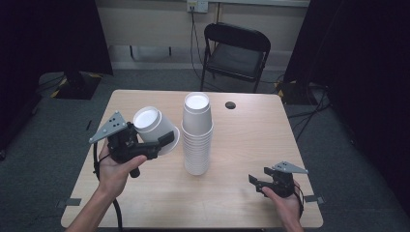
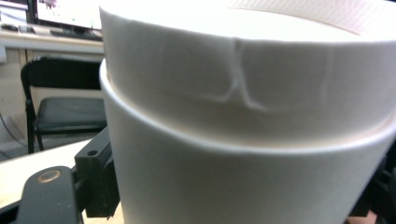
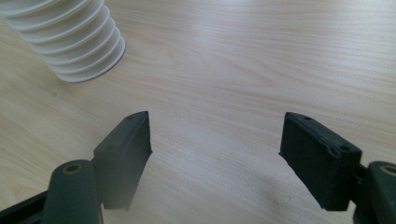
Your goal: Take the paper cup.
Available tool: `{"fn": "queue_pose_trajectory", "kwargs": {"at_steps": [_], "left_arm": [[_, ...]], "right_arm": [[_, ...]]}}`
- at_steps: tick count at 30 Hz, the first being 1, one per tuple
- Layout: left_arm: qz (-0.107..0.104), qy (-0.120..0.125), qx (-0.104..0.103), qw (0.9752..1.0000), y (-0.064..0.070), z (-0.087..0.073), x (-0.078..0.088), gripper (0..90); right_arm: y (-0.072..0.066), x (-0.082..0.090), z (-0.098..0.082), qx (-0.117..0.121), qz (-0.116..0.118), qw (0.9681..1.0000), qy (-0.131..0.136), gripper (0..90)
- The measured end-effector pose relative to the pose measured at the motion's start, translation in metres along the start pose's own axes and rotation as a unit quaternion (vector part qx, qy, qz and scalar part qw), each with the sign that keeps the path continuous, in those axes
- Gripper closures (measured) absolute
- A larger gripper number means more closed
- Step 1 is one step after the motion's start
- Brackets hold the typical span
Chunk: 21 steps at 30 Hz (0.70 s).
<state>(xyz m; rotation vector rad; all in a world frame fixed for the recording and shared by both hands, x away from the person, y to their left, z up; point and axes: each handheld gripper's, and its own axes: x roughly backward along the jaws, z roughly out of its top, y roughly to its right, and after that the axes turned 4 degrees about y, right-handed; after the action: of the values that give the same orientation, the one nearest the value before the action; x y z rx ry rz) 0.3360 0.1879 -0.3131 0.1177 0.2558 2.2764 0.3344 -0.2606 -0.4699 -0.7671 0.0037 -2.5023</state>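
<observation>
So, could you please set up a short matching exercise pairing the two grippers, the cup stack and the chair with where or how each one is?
Things:
1. left gripper
2. right gripper
3. stack of white cups
4. black folding chair

States:
A. stands upside down on the middle of the table
B. open, jaws apart, low over the wood
C. on the floor beyond the far edge
D. shut on tilted white cups, lifted off the wood

Pairs: 1-D, 2-B, 3-A, 4-C

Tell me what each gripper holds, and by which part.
The left gripper clamps a white paper cup by its side wall, near the rim. The right gripper holds nothing, jaws apart.
</observation>
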Motion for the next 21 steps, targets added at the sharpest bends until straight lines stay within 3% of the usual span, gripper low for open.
{"fn": "queue_pose_trajectory", "kwargs": {"at_steps": [9, 15, 21], "left_arm": [[0.006, -0.037, 0.013, 0.9992, -0.007, -0.024, -0.001, 16.1], [-0.004, -0.051, 0.043, 0.9978, -0.006, -0.037, -0.003, 16.1], [-0.014, -0.076, 0.051, 0.9958, -0.005, -0.049, -0.007, 16.1]], "right_arm": [[-0.01, -0.001, 0.003, 0.024, 0.012, 0.9996, 0.012, 24.6], [-0.016, -0.001, 0.005, 0.03, 0.017, 0.9993, 0.017, 24.6], [-0.023, 0.001, 0.006, 0.036, 0.025, 0.9987, 0.024, 24.5]]}}
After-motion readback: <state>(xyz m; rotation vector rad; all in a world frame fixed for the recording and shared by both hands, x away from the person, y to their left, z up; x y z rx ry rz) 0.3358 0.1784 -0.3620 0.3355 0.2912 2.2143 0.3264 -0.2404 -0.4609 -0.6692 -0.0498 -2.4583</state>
